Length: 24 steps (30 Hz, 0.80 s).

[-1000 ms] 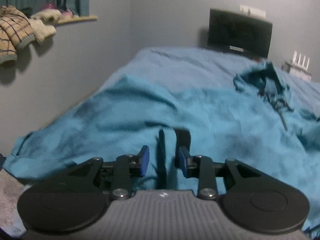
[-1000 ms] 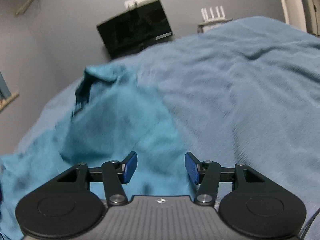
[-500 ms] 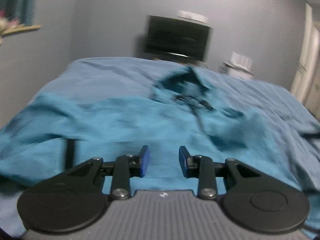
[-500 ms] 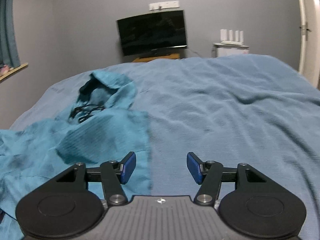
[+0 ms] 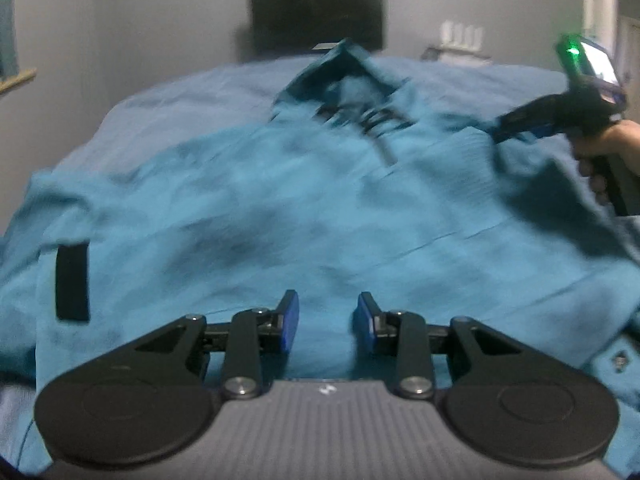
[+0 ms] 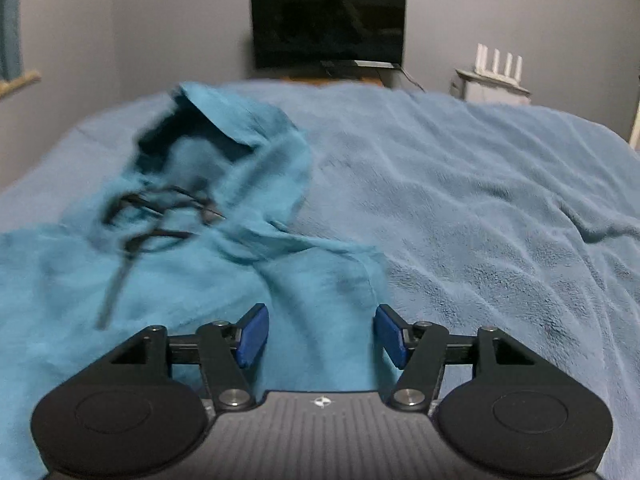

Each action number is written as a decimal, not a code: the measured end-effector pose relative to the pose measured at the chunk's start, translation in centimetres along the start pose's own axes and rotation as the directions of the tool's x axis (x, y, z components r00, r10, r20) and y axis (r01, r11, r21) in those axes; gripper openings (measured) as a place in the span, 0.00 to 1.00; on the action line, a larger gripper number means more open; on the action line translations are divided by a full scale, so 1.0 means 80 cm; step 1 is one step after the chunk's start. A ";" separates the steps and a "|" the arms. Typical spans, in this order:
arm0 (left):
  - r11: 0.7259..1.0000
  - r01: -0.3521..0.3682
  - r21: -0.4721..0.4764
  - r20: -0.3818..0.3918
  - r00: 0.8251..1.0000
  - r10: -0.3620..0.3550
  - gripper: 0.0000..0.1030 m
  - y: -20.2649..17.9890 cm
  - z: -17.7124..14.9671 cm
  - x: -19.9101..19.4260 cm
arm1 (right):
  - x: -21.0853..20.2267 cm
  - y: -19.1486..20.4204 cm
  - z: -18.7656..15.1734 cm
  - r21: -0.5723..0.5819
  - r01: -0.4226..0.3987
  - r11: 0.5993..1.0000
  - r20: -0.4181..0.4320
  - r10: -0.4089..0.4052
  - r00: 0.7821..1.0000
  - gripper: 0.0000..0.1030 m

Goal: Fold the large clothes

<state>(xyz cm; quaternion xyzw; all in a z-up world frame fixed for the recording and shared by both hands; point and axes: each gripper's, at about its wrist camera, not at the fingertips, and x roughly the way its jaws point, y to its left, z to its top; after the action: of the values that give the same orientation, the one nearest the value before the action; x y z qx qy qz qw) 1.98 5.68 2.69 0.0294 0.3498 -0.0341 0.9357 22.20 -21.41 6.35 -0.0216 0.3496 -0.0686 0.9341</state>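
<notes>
The teal hoodie lies spread on the bed, front side up, its hood toward the far wall and its dark drawstrings looped over the chest. It takes up the left part of the blue blanket; the right part is bare cloth with soft creases.

The left tool hovers low over the lower body of the hoodie, its blue pads a moderate gap apart with nothing between them. A black patch sits on the fabric to its left. Half a second ago this camera saw the garment from farther left, with the hood off to the right of centre; now the hood stands nearly straight ahead.

The right tool hangs over the hoodie's right shoulder edge, pads spread wide and empty. Since the earlier frame it has come closer to the garment, so the hood fills more of its view. In the left wrist view the right tool now appears at the far right, reaching toward the shoulder area with a green light on its body; motion blur there makes it hard to say whether its tips touch the cloth.

A dark television stands against the grey wall, and a white router on a stand to its right.
</notes>
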 end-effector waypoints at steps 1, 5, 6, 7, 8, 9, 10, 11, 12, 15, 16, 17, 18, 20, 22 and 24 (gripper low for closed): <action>1.000 -0.010 -0.027 -0.024 1.000 0.010 0.29 0.009 -0.003 0.007 | 0.014 -0.003 0.000 0.002 0.002 1.000 -0.016 -0.002 1.000 0.64; 0.996 -0.050 -0.080 -0.040 0.998 0.047 0.29 0.043 -0.006 0.020 | 0.054 -0.012 -0.002 0.018 -0.005 1.000 -0.037 0.006 0.999 0.72; 0.994 -0.065 -0.088 -0.039 0.997 0.062 0.29 0.050 -0.005 0.021 | 0.059 -0.015 -0.003 0.025 -0.011 1.000 -0.034 0.012 0.999 0.73; 0.992 -0.079 -0.096 -0.040 0.996 0.075 0.29 0.056 -0.004 0.023 | 0.061 -0.018 -0.004 0.034 -0.020 0.999 -0.026 0.021 0.999 0.73; 0.990 -0.090 -0.105 -0.043 0.995 0.086 0.29 0.061 -0.003 0.024 | 0.061 -0.023 -0.006 0.041 -0.024 0.999 -0.023 0.025 0.999 0.73; 0.989 -0.098 -0.111 -0.044 0.995 0.094 0.29 0.066 -0.002 0.025 | 0.059 -0.026 -0.006 0.054 -0.034 0.998 -0.014 0.035 0.999 0.71; 0.988 -0.102 -0.114 -0.045 0.994 0.098 0.29 0.069 -0.001 0.025 | 0.054 -0.029 -0.006 0.072 -0.049 0.996 0.001 0.049 0.999 0.69; 0.988 -0.105 -0.117 -0.045 0.994 0.101 0.29 0.072 0.000 0.026 | 0.045 -0.033 -0.005 0.095 -0.068 0.993 0.022 0.067 0.998 0.66; 0.987 -0.110 -0.118 -0.046 0.993 0.105 0.29 0.074 0.002 0.026 | 0.035 -0.041 -0.005 0.121 -0.088 0.989 0.047 0.082 0.995 0.65; 0.984 -0.139 -0.110 -0.046 0.990 0.134 0.29 0.077 0.007 0.025 | 0.011 -0.053 -0.006 0.123 -0.088 0.989 0.090 0.077 0.993 0.65; 0.983 -0.144 -0.116 -0.048 0.989 0.139 0.29 0.080 0.008 0.024 | 0.006 -0.056 -0.007 0.103 -0.076 0.992 0.089 0.067 0.994 0.65; 0.981 -0.150 -0.125 -0.049 0.988 0.145 0.29 0.084 0.008 0.023 | 0.007 -0.059 -0.008 0.083 -0.062 0.995 0.081 0.055 0.995 0.66; 0.978 -0.157 -0.136 -0.048 0.987 0.152 0.29 0.088 0.008 0.021 | 0.009 -0.061 -0.008 0.087 -0.061 0.994 0.066 0.055 0.996 0.66; 0.973 -0.171 -0.154 -0.044 0.985 0.166 0.29 0.096 0.008 0.014 | 0.002 -0.064 -0.009 0.128 -0.081 0.988 0.074 0.072 0.995 0.65; 0.966 -0.196 -0.169 -0.040 0.981 0.192 0.29 0.106 0.008 0.006 | -0.011 -0.064 -0.011 0.166 -0.138 0.976 0.111 0.121 0.986 0.65; 0.958 -0.209 -0.195 -0.036 0.978 0.206 0.29 0.117 0.009 -0.001 | -0.023 -0.064 -0.015 0.181 -0.205 0.962 0.146 0.180 0.973 0.64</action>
<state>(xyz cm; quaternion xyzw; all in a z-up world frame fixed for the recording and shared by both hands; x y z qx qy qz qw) 3.21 14.95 3.57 -0.0271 0.3534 0.0994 0.9298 19.47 -26.17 7.12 0.0997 0.2810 -0.0099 0.9545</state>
